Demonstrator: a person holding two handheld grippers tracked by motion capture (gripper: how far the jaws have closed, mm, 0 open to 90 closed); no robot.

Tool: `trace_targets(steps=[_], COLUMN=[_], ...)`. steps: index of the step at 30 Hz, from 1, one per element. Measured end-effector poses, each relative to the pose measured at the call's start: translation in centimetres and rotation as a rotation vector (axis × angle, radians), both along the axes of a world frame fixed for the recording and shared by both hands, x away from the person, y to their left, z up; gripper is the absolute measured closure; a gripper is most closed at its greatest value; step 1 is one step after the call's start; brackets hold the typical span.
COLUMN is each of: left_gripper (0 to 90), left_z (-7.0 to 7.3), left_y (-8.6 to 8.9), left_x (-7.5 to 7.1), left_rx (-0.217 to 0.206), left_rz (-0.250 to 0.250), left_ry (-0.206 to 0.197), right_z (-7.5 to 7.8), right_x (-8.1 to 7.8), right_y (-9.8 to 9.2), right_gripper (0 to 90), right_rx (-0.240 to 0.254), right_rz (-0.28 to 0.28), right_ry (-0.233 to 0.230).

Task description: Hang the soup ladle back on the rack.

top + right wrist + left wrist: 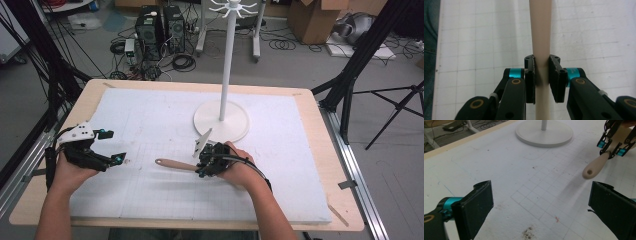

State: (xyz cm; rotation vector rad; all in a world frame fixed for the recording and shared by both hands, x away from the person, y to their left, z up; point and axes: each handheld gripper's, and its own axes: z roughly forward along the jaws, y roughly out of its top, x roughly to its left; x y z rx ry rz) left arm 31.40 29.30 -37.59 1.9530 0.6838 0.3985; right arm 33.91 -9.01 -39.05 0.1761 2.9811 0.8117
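A pale wooden utensil handle with a hole in its end points left across the white gridded mat. My right gripper is shut on it; in the right gripper view both pads press the handle from either side. In the left gripper view the handle hangs a little above the mat and casts a shadow, with the right gripper behind it. The utensil's head is hidden by the hand. My left gripper sits at the mat's left edge, open and with nothing between its jaws.
A white hook stand rises behind the right hand, with a round base, a thin pole and hooks at its top. The mat lies on a wooden table. Black tripod legs stand on both sides.
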Motion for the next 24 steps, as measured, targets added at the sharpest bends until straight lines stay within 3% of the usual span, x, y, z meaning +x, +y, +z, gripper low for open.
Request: trace_targets(steps=[17,24], left_gripper=[6.2,6.2], left_z=[0.2,0.1], left_y=[0.0,0.0], left_x=[-0.1,-0.1], left_rx=[-0.003,-0.003], left_rz=[-0.001,0.002], left_ry=[-0.006,-0.006], right_z=[4.3,5.6], right_x=[-0.3,-0.3], right_y=[-5.7,-7.7], right_gripper=[77.3,77.3], right_rx=[0.316,0.390], right_rz=[-0.092,-0.122], right_ry=[-0.056,-0.073])
